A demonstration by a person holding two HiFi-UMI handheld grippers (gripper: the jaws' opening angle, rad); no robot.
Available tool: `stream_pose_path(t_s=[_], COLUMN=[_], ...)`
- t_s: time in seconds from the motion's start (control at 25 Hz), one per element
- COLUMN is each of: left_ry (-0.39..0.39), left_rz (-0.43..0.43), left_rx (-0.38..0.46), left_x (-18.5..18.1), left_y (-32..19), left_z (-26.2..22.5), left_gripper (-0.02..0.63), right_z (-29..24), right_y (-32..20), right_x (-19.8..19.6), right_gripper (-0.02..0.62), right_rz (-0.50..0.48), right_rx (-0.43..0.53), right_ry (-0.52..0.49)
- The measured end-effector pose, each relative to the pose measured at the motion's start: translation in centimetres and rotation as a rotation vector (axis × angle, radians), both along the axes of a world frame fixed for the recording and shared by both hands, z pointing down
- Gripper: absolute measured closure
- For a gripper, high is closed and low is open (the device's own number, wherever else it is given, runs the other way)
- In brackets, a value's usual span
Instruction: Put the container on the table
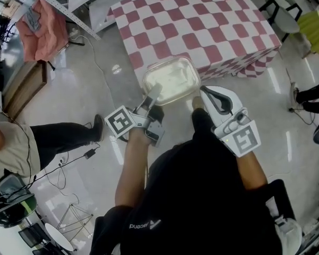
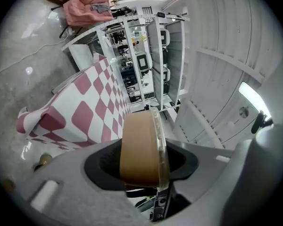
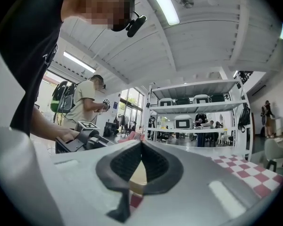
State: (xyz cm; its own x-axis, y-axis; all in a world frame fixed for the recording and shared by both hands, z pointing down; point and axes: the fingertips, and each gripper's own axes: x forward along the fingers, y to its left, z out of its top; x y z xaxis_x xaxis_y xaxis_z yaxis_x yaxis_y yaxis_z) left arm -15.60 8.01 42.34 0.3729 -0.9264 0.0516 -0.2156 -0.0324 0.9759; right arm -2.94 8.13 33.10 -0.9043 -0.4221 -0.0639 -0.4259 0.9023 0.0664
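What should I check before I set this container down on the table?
1. Left gripper holding the container: ok, its jaws are clamped on the container's side.
2. Right gripper holding too: cannot tell. Its jaws are together at the container's right rim, but no grip shows.
3. Lid on: ok, the clear lid sits on the container.
4. Landing spot free: ok, nothing lies on the table where the head view shows it.
5. Container fully over the table: cannot tell, it overlaps the near edge.
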Motion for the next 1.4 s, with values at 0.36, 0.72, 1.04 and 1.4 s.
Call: stream_pose_path(t_s=[0.36, 0.72, 1.04, 1.4], left_ry=[-0.044, -0.121, -0.174, -0.182], left_rz=[-0.04, -0.055, -0.017, 0.012], left_rx=[-0.066, -0.121, -0.191, -0.252], left_x=[-0.3, -2.0, -3.5, -4.4], left_y=[-16.6, -27.1, -31.4, -32.9], left_z=[1.8, 4.6, 8.3, 10.7], left_gripper=[0.391, 0.391, 0.391, 0.39], right_z=[1.0, 2.0, 2.6, 2.8], right_y=[-17.0, -27.1, -29.8, -31.3], right_x=[0.8, -0.1, -1.2, -2.6], right_gripper=[0.592, 0.592, 0.592, 0.592], right_rz=[-0.089, -0.174, -0.166, -0.118], right_rx=[-0.04, -0.072, -0.097, -0.104], right_ry=[0.027, 0.036, 0.027, 0.038])
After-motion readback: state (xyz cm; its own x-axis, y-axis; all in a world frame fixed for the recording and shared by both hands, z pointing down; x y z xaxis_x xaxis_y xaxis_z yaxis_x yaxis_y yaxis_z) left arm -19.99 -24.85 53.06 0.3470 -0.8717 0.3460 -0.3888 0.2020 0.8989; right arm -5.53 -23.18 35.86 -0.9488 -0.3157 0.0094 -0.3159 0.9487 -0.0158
